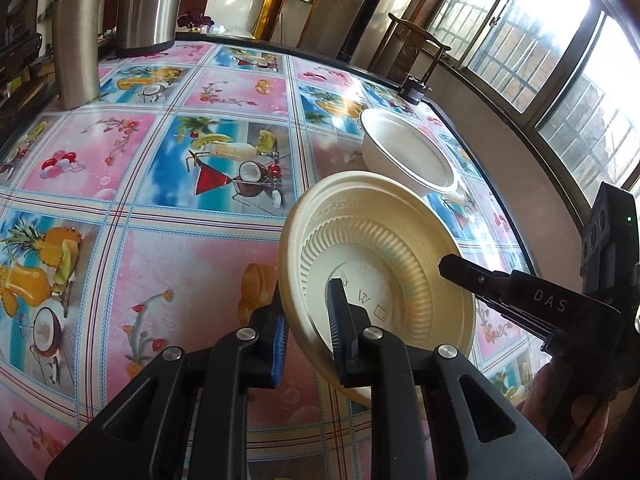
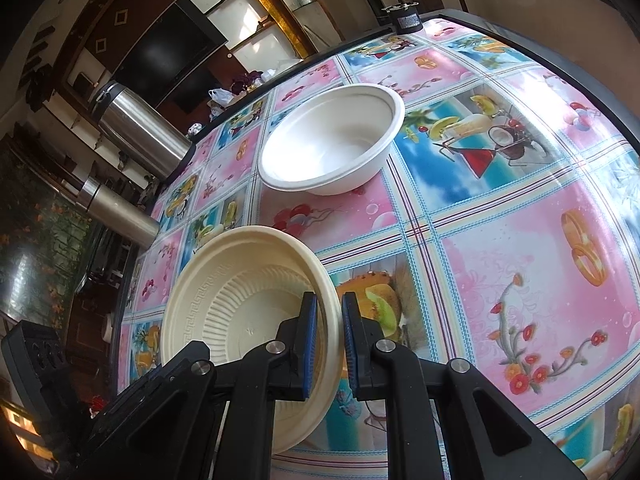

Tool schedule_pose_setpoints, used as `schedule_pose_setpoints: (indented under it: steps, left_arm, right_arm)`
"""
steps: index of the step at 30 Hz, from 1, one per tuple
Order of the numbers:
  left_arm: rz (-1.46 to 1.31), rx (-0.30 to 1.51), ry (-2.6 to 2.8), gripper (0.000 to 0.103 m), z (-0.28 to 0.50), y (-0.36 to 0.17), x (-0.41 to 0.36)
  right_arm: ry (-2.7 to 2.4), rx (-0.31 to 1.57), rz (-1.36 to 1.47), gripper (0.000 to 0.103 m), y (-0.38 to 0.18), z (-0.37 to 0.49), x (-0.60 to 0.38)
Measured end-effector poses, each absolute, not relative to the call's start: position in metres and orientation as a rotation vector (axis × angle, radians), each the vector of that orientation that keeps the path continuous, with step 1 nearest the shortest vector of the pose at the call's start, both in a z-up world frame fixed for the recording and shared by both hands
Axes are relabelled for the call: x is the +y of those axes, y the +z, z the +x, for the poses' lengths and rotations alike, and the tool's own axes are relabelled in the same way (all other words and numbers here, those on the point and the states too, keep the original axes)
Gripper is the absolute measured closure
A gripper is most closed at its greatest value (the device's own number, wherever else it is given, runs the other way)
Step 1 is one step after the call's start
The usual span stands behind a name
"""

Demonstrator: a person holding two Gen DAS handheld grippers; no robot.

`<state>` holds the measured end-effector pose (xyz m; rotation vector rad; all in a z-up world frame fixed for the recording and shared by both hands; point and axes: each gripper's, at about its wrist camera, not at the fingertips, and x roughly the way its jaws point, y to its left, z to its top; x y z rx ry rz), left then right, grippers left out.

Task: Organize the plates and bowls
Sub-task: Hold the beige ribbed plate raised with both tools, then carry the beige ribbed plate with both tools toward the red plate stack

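Observation:
A cream ribbed plate (image 1: 380,240) hangs tilted above the table (image 1: 180,264), its underside turned to the left wrist camera. My left gripper (image 1: 308,332) is shut on its near rim, one blue pad on each side. In the right wrist view the same plate (image 2: 240,300) shows its inside, and my right gripper (image 2: 328,340) is shut on the opposite rim. One right finger (image 1: 464,274) lies across the plate's underside. A white bowl (image 1: 404,152) stands upright and empty on the table beyond the plate (image 2: 332,140). The left gripper's body (image 2: 36,360) shows at lower left.
Two tall steel flasks (image 1: 76,40) (image 1: 152,4) stand at the far left of the table. A small black device (image 1: 416,88) sits at the far corner. The table's edge runs close behind the bowl, with windows beyond. A hand (image 1: 560,420) holds the right gripper.

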<state>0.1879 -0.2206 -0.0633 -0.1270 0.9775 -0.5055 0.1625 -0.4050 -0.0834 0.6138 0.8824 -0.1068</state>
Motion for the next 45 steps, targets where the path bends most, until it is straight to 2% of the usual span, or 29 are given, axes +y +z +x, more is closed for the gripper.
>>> schedule_pose_setpoints:
  steps: [17, 26, 45]
  left_arm:
    - [-0.093, 0.924, -0.456, 0.087, 0.178, -0.060, -0.220]
    - [-0.110, 0.892, -0.382, 0.087, 0.152, -0.059, -0.188]
    - [-0.058, 0.799, -0.257, 0.086, 0.084, -0.036, -0.104]
  right_arm:
    - [-0.108, 0.839, 0.681, 0.089, -0.085, 0.152, -0.404]
    - [-0.023, 0.842, 0.697, 0.087, -0.088, 0.152, -0.380]
    - [0.170, 0.680, 0.640, 0.085, -0.069, 0.108, -0.287]
